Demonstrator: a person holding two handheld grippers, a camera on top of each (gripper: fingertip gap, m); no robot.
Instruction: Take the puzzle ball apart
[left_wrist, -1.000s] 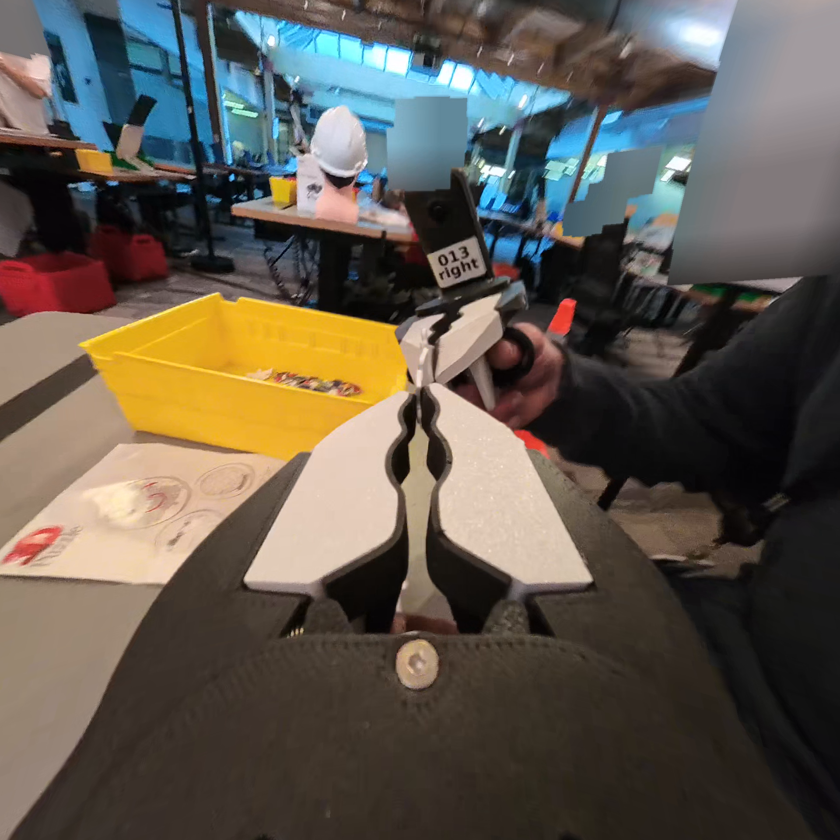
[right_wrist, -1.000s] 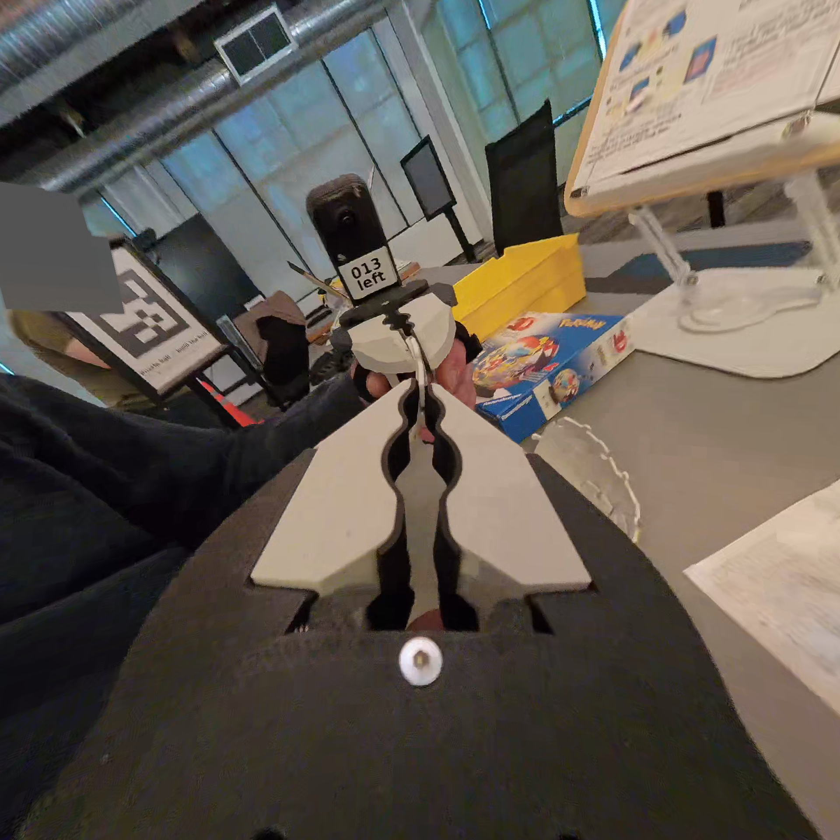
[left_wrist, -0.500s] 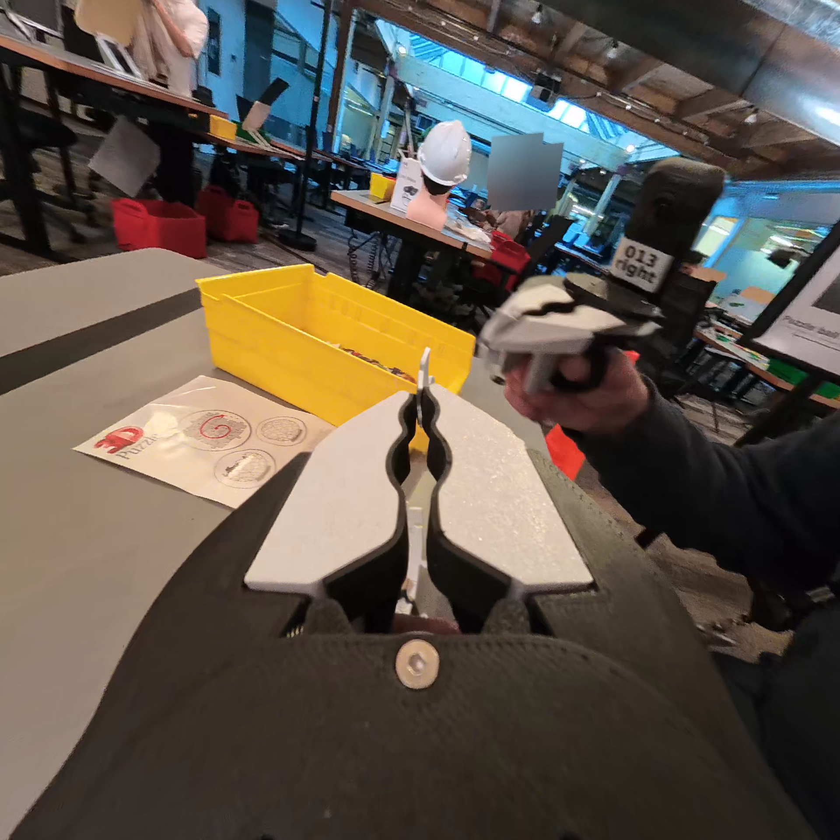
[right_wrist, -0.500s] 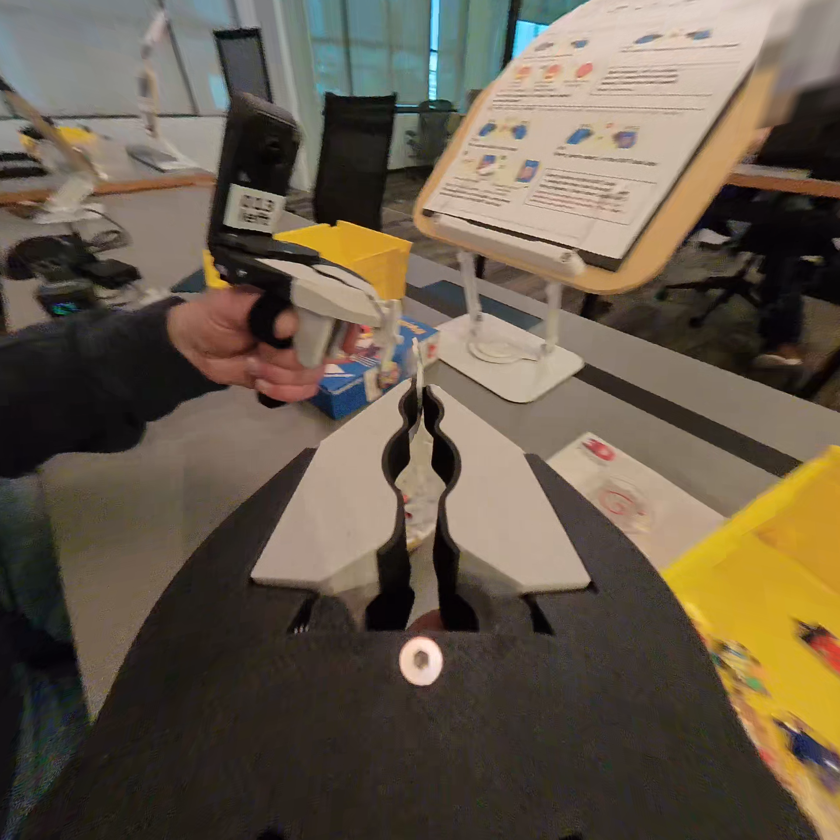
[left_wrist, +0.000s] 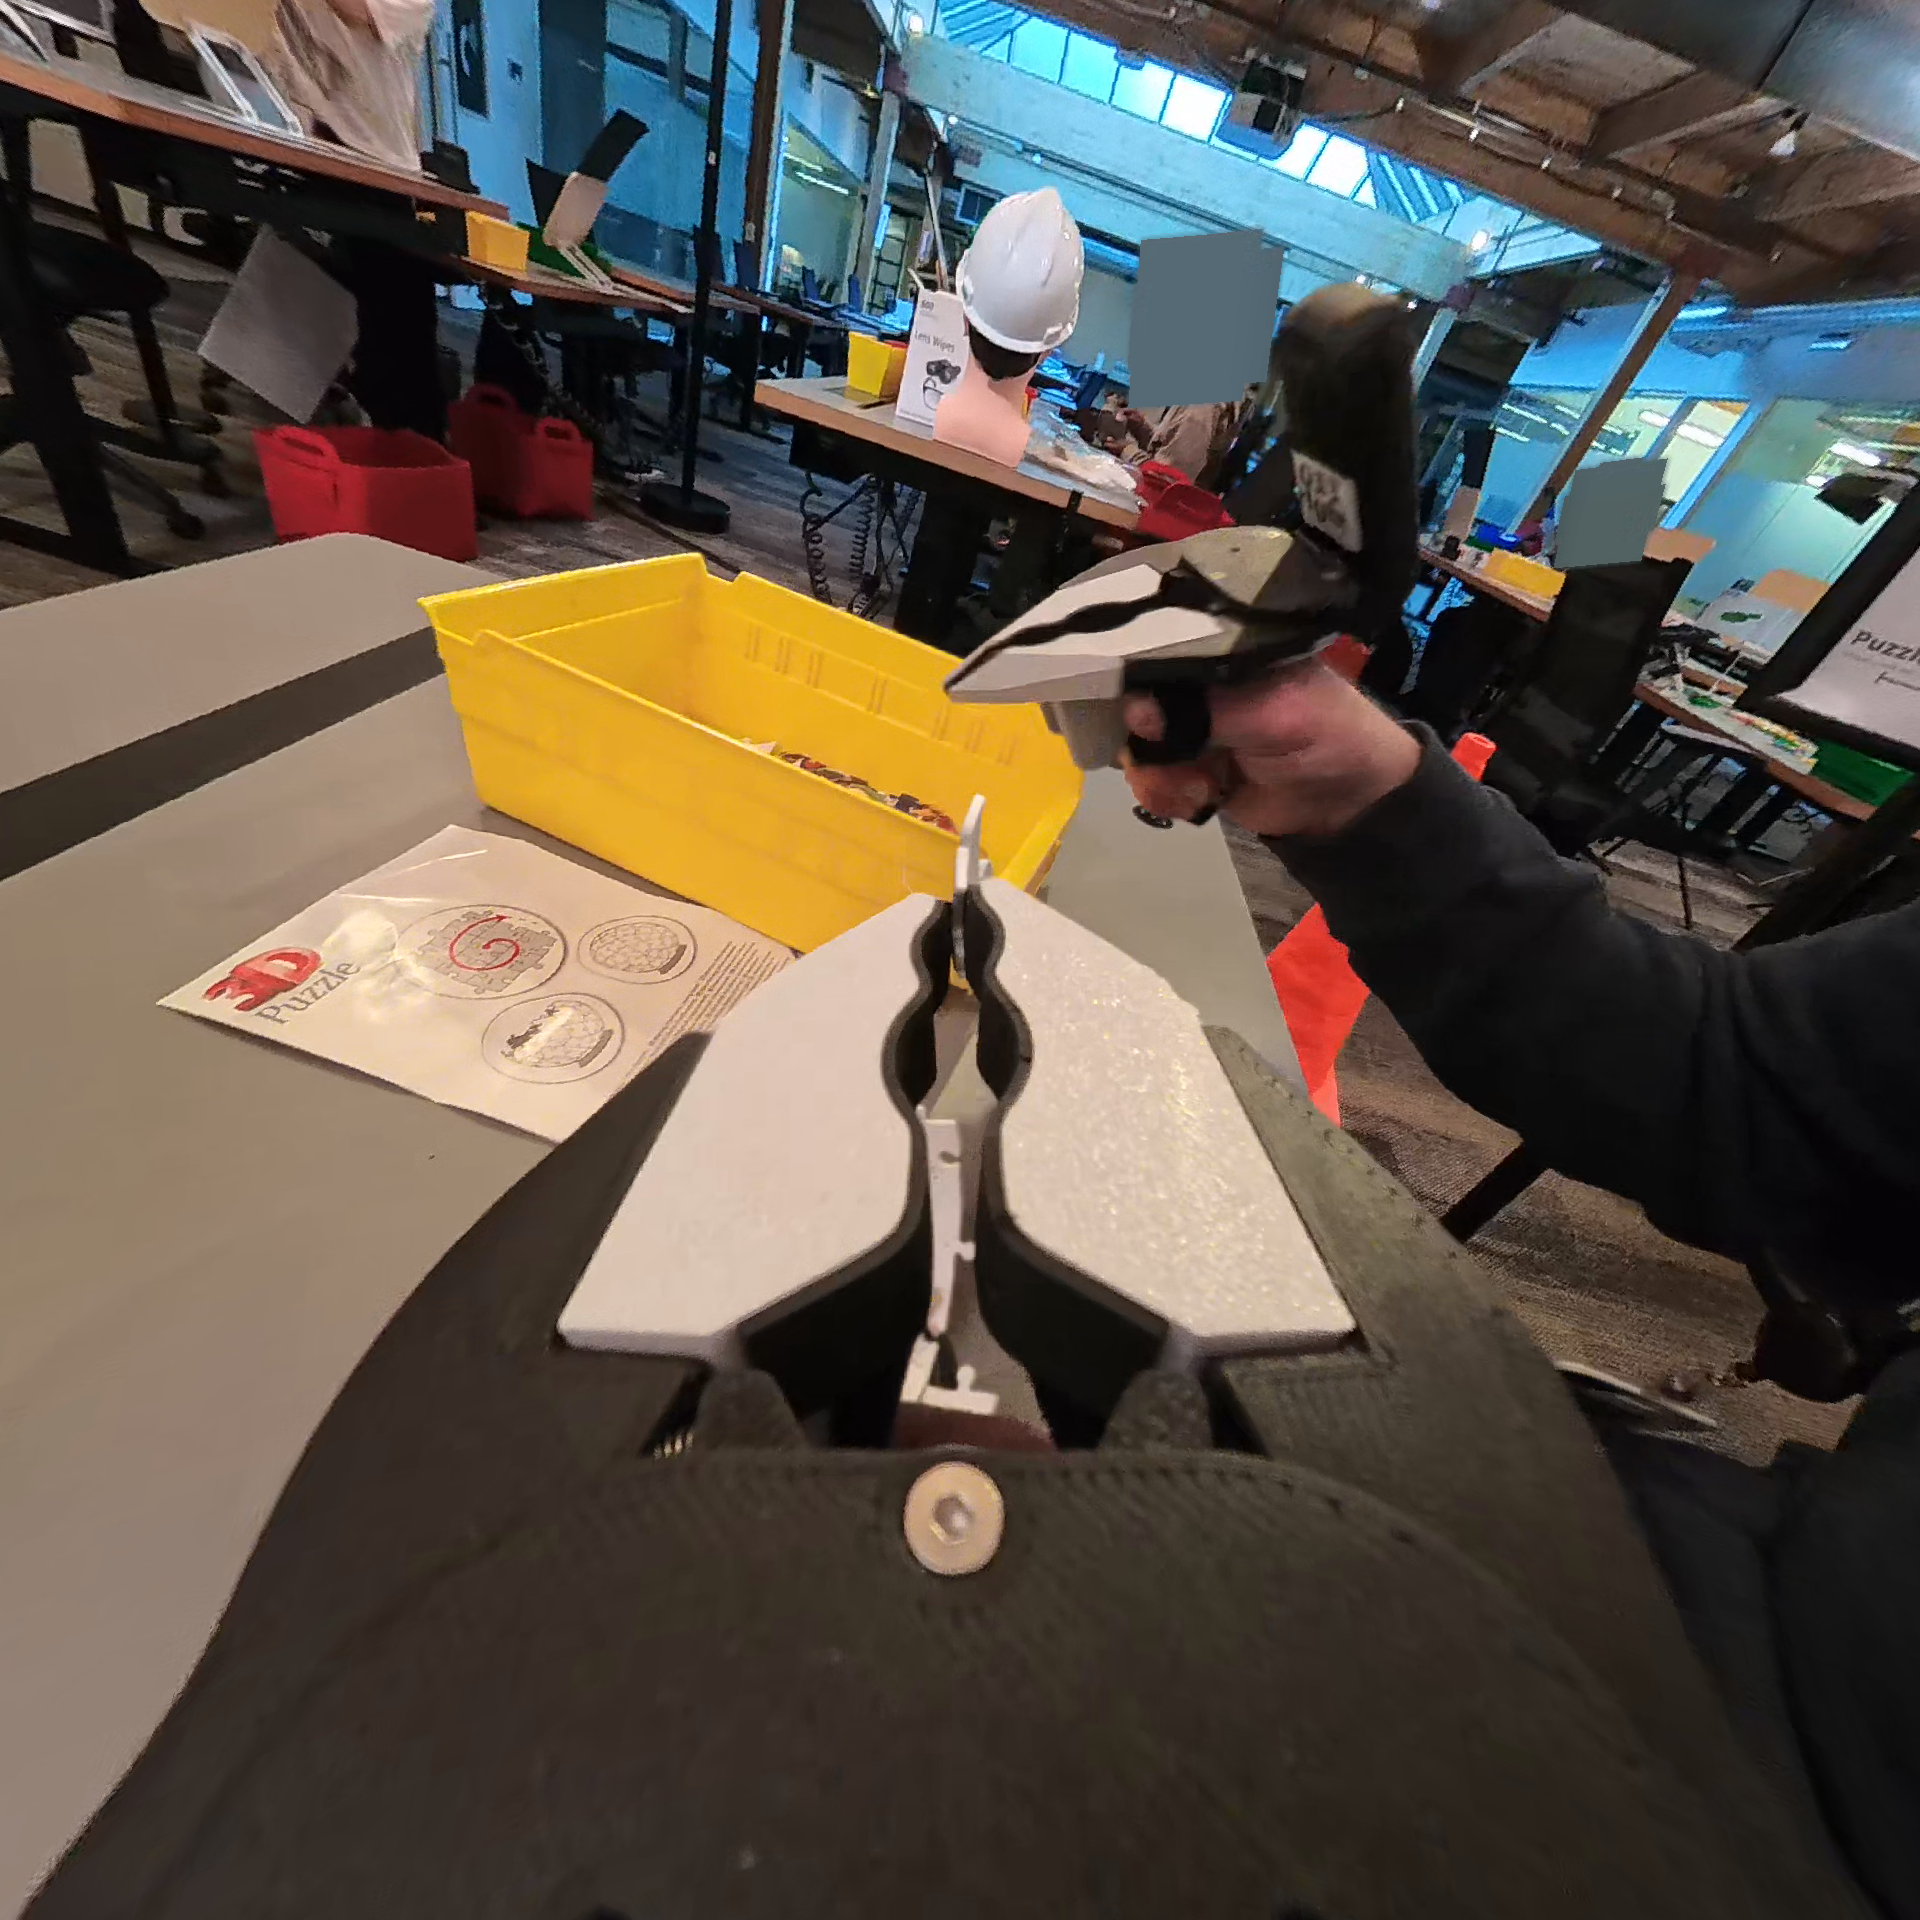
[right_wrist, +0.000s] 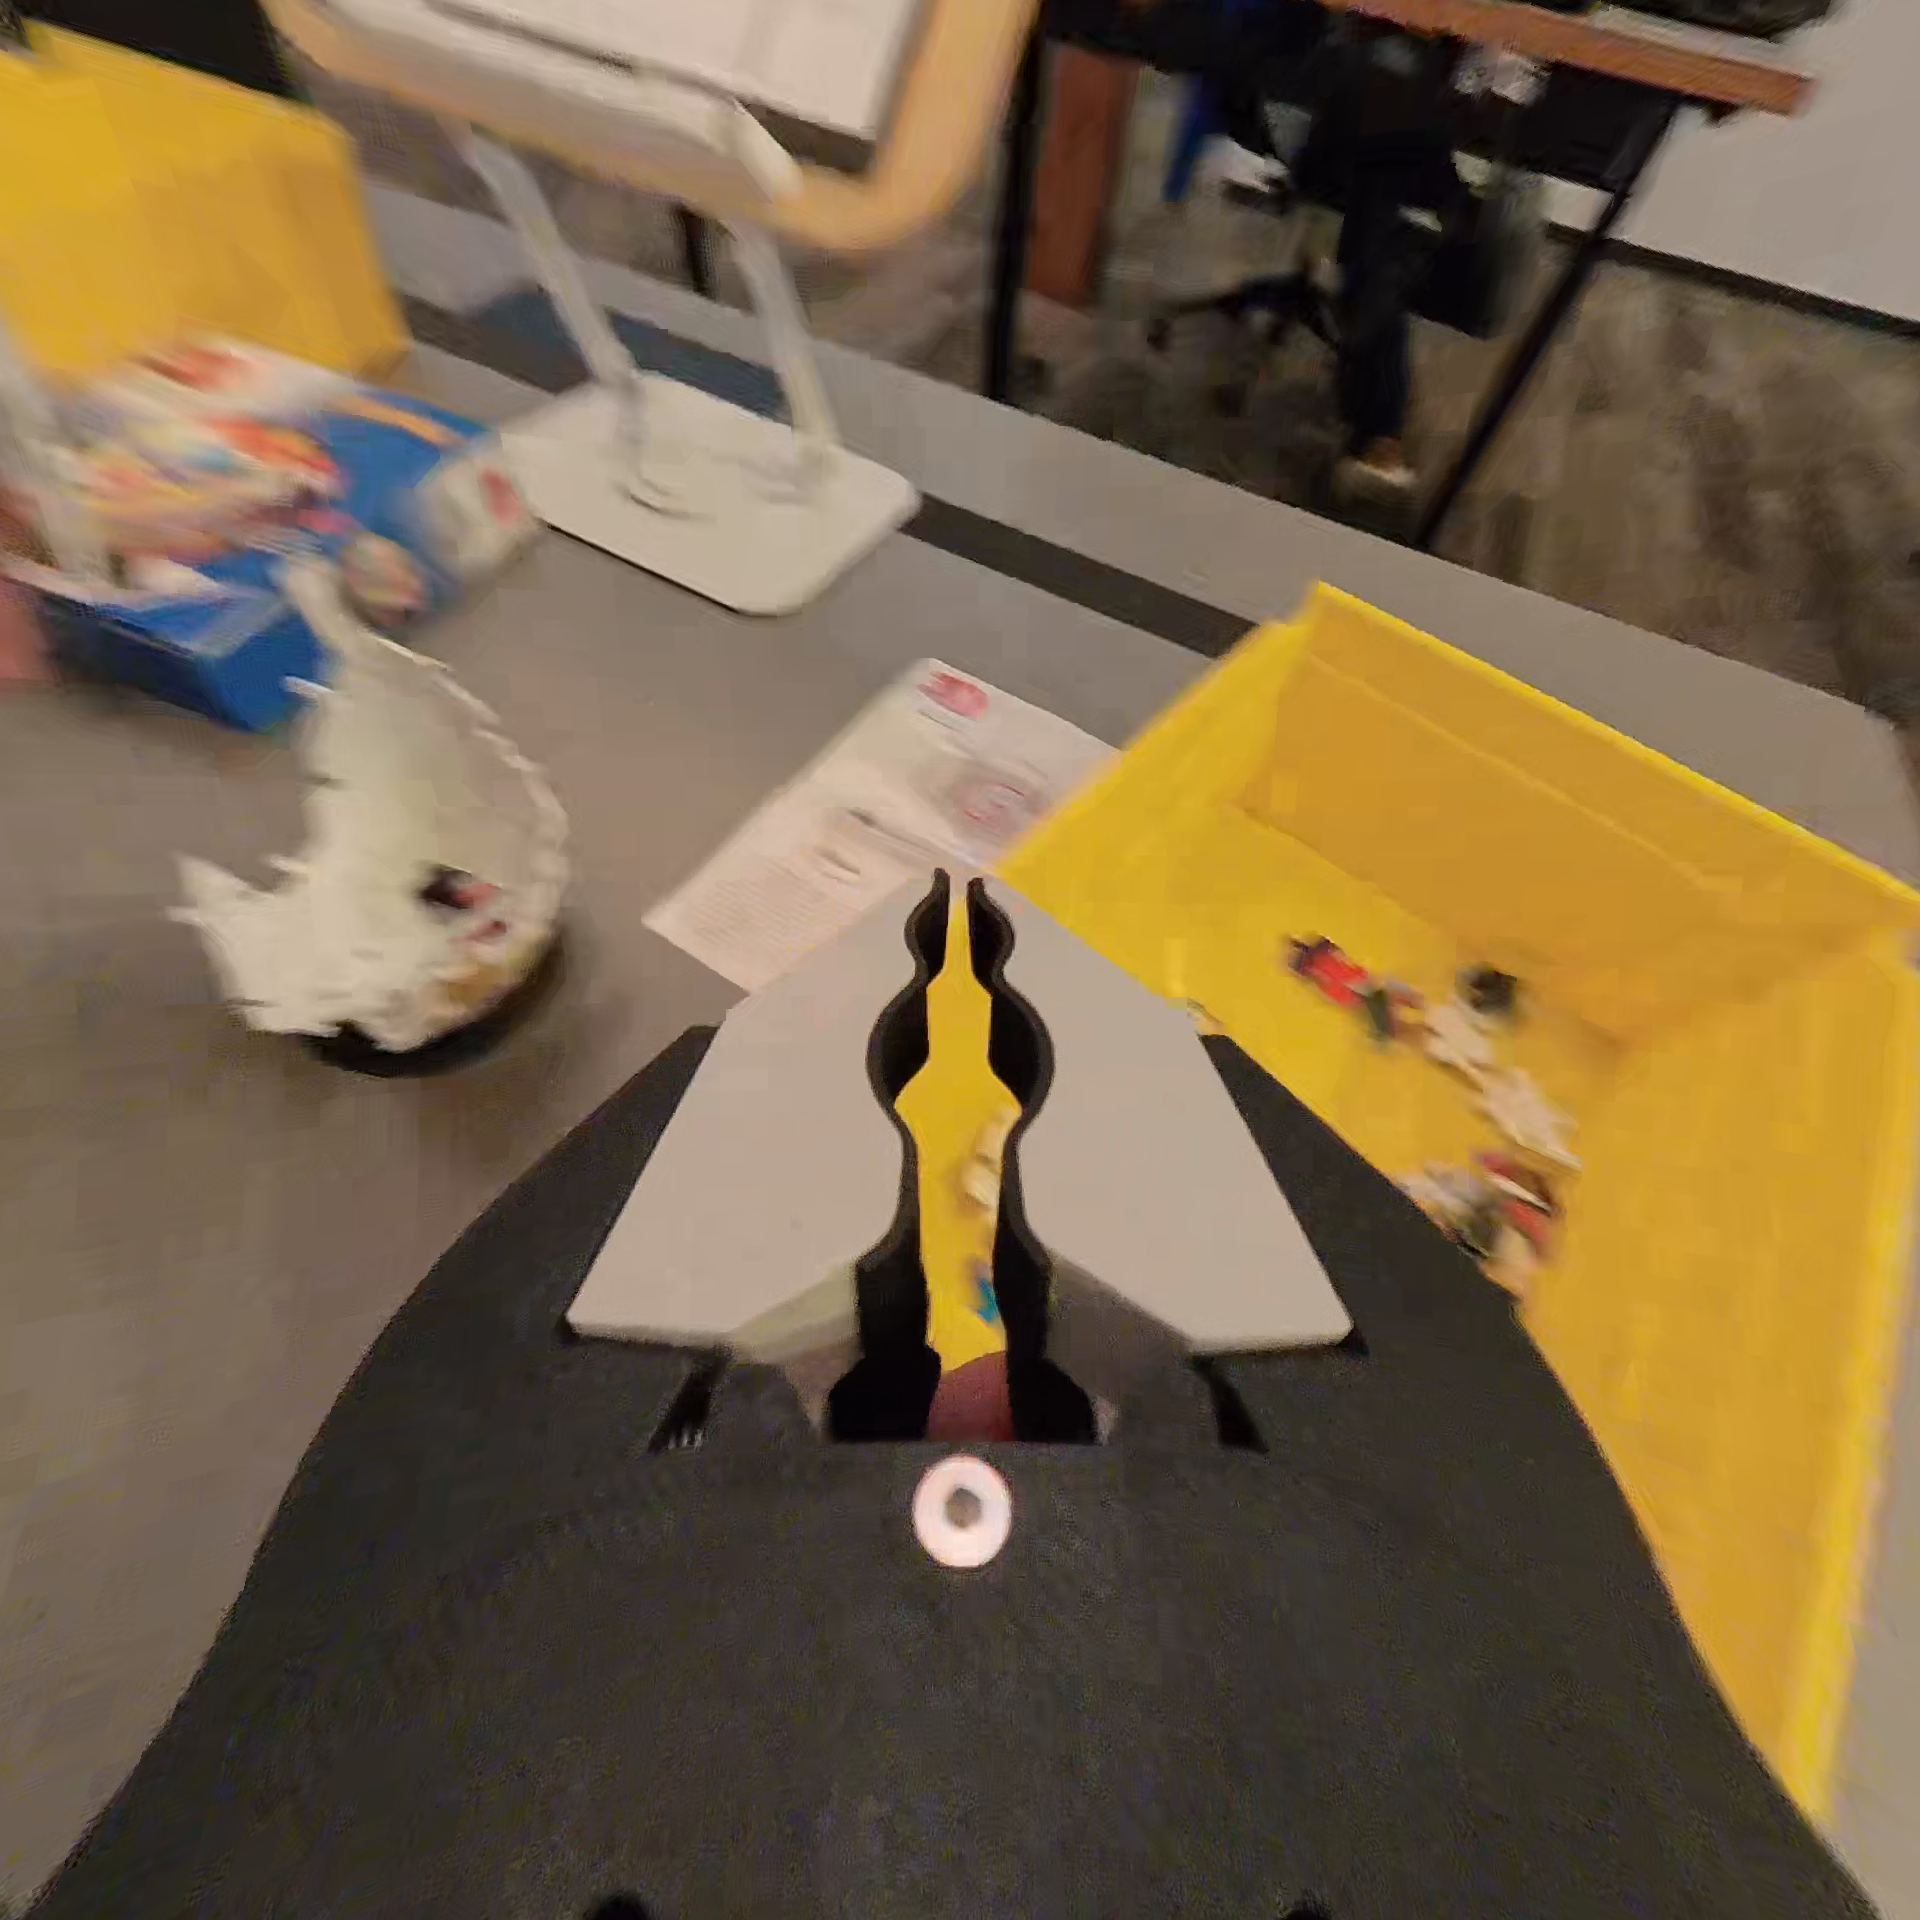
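My left gripper (left_wrist: 964, 909) is shut on a thin white puzzle piece (left_wrist: 972, 847) that sticks up past its tips, just in front of the yellow bin (left_wrist: 675, 748). My right gripper (right_wrist: 958, 888) hangs over the bin's near corner (right_wrist: 1558, 727). Its tips stand a sliver apart, with only the yellow bin showing through the slot and no piece between them. It also shows in the left wrist view (left_wrist: 961, 686), above the bin. The rest of the puzzle ball (right_wrist: 416, 883), a blurred white open shell on a dark base, stands on the table to the left.
Several loose puzzle pieces (right_wrist: 1455, 1039) lie in the bin. An instruction sheet (left_wrist: 468, 977) lies beside it on the grey table. A blue puzzle box (right_wrist: 208, 582) and a white stand holding a board (right_wrist: 717, 499) are further back. The table edge runs to the right of the bin. Across from one pair of fingers to the other is roughly 20 cm. The puzzle ball (right_wrist: 416, 883) lies some 15 cm from my left tips, 25 cm from my right tips.
My right gripper swung away from the left gripper to above the bin. The white piece it held half a second ago is gone from its tips. My left gripper kept its piece.
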